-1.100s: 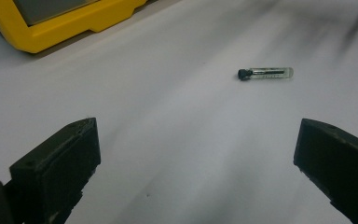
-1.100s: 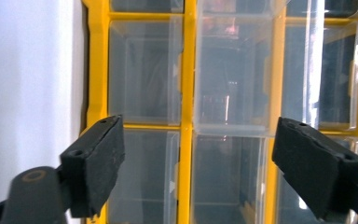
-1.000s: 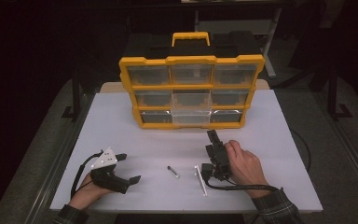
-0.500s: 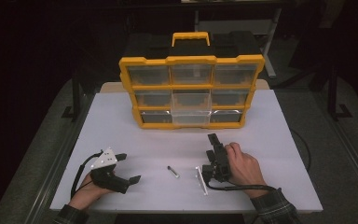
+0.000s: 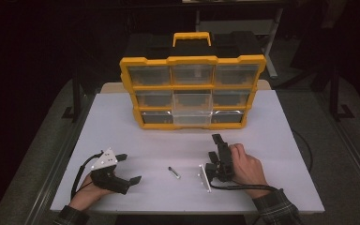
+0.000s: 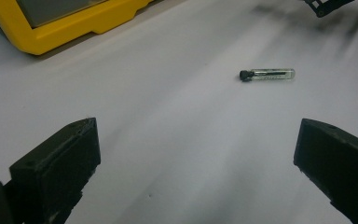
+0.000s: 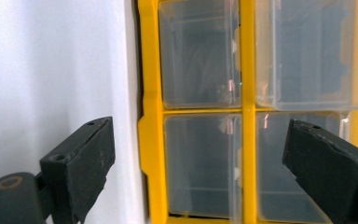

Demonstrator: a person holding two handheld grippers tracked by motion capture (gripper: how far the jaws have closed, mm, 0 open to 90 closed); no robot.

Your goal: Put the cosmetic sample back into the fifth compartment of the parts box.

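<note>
Vial [image 6: 267, 74]: small clear tube, black cap, lying flat near the surface's front edge, between my 2 tools. Probably light, slippery, fragile; grip mid-body, gently. Left hand-held gripper [image 5: 124, 167] spread wide, empty. Right hand-held gripper [image 5: 216, 153] spread, facing the yellow organizer [image 5: 192, 89].

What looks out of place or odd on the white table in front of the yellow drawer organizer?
A small clear vial with a black cap lies loose on its side on the white table, outside the yellow organizer with clear drawers. Nothing looks spilled or broken. The open left gripper points toward it.
</note>
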